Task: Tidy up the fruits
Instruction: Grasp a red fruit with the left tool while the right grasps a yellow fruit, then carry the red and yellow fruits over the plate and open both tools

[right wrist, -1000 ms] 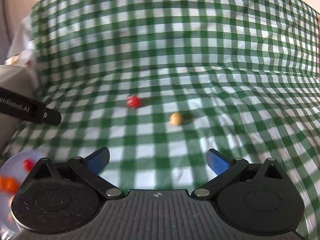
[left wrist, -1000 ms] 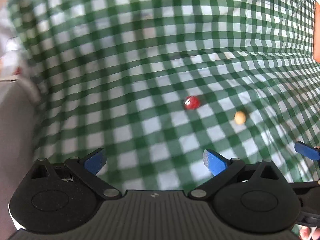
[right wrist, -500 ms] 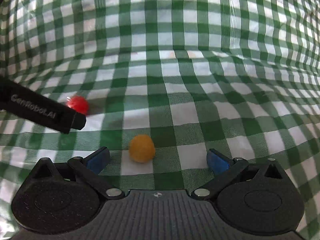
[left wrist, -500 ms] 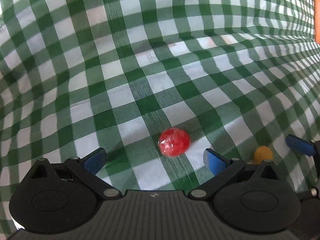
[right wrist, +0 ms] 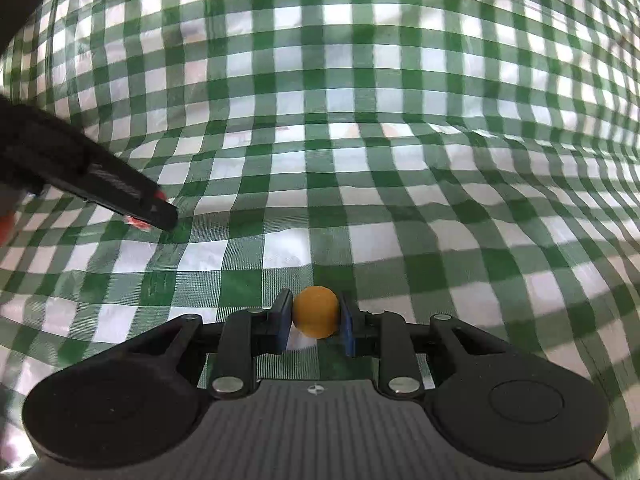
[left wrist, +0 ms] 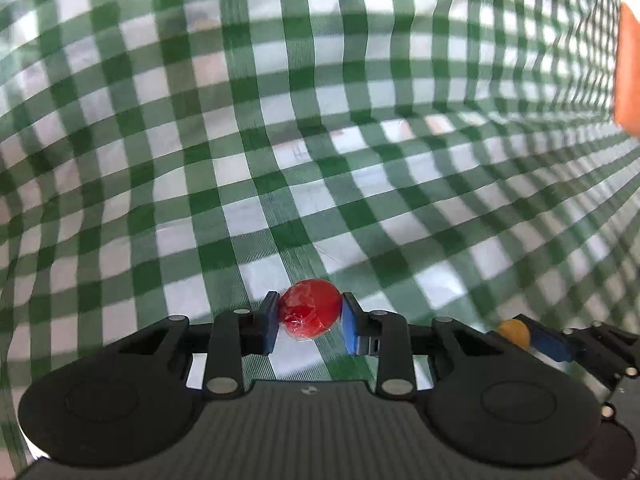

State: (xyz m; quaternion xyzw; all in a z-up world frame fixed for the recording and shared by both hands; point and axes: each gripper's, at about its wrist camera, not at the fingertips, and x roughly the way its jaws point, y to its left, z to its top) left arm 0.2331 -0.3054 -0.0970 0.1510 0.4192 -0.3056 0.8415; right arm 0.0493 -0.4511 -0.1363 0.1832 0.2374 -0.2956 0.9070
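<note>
My left hand-held gripper (left wrist: 309, 320) has just closed on the red fruit (left wrist: 310, 314) and my right hand-held gripper (right wrist: 315, 320) on the orange fruit (right wrist: 316, 316), both low on the checked surface (right wrist: 360, 160), ready to lift.

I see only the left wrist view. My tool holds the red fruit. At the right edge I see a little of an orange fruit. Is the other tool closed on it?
Observer: Yes. In the right wrist view the right tool is shut on the orange fruit, with both blue pads pressing its sides.
Operator: Is the fruit centered between the pads?
Observer: Roughly, and it sits at the pad tips, low over the checked cloth.
Operator: Can that view see my tool?
Observer: Yes, the left tool enters from the left edge as a dark bar; only slivers of the red fruit show past it.
</note>
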